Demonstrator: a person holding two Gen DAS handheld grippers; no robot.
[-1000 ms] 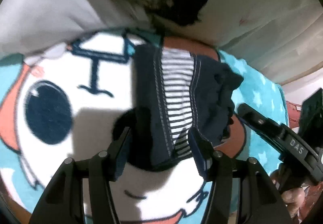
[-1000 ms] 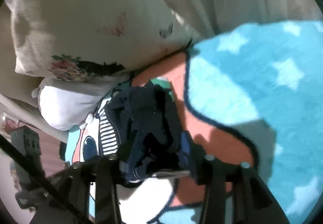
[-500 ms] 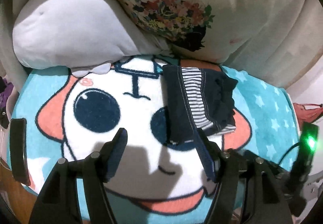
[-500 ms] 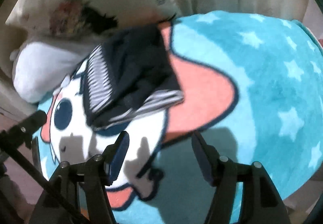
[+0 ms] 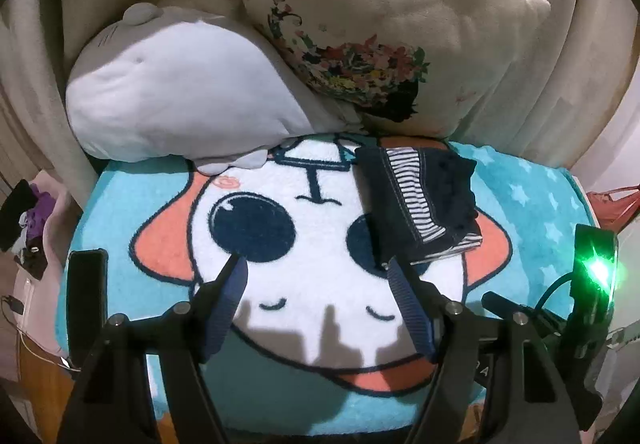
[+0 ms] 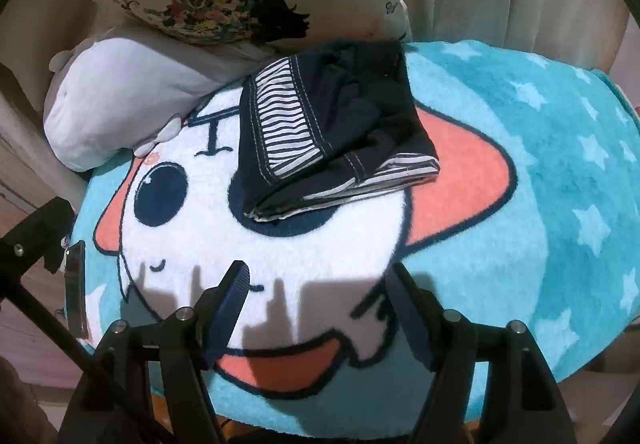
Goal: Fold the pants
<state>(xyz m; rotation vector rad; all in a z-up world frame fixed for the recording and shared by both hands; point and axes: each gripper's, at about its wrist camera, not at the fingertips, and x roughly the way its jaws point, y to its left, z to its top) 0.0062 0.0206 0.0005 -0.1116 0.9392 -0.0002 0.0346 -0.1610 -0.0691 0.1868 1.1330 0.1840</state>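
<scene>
The dark navy pants [image 5: 420,200] with a striped white lining lie folded in a small stack on the cartoon-face blanket [image 5: 304,244], near the cushions. In the right wrist view the pants [image 6: 332,124] lie ahead, folded edges toward me. My left gripper [image 5: 316,270] is open and empty, held back above the blanket, the pants just beyond its right finger. My right gripper [image 6: 318,272] is open and empty, well short of the pants.
A grey-white plush pillow [image 5: 180,104] and a floral cushion [image 5: 380,28] lean at the back. A dark phone [image 5: 86,300] lies at the blanket's left edge. The other gripper's body with a green light [image 5: 592,276] shows at right. Cream curtains hang behind.
Both grippers let go of the folded pants and pulled back from them. The pants now lie still on the blanket.
</scene>
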